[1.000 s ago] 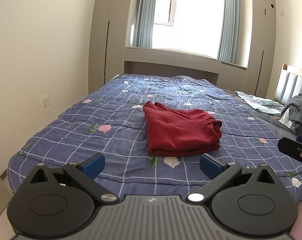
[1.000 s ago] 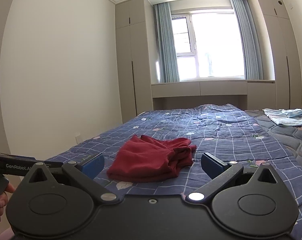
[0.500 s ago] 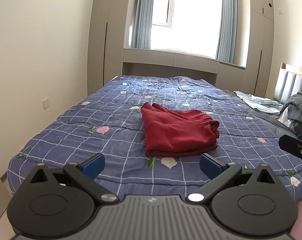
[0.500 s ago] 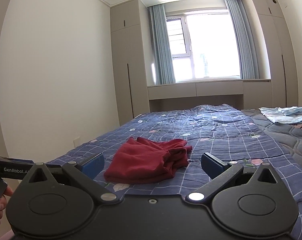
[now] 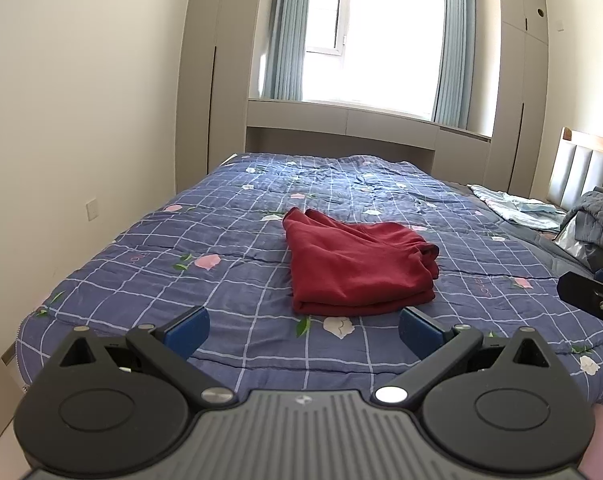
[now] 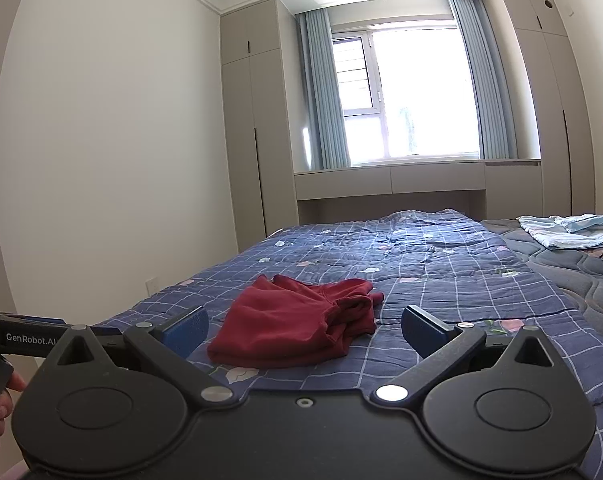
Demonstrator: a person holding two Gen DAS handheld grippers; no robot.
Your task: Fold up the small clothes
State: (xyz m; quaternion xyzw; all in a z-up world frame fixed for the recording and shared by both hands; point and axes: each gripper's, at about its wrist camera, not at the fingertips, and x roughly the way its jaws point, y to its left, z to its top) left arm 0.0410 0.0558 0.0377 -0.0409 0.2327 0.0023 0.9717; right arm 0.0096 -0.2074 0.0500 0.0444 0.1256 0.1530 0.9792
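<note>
Both grippers are drawn back a little from the bed [image 5: 149,264] compared with a second ago: the red garment [image 5: 359,268] sits slightly smaller and lower in each wrist view, and more wall and ceiling are shown above it. The garment itself is unchanged.

It lies on the blue checked quilt near the foot edge of the bed, roughly midway across, already doubled over, with a neat fold edge toward the foot and a bunched, rumpled end on its right side [image 6: 357,308].

The fold is judged nearly complete. If a further fold is wanted, the bunched end should be smoothed flat first, then two corners of one edge pinched thinly, so that only the top layers are taken, and carried over together so the edges meet squarely. Quilt fabric should be kept out of the pinch.

The left gripper [image 5: 303,326] is held level, well short of the garment, fingers spread wide and empty. The right gripper [image 6: 305,324] is likewise spread wide and empty, aimed lower across the quilt, with the left tool beside it at the left.
</note>
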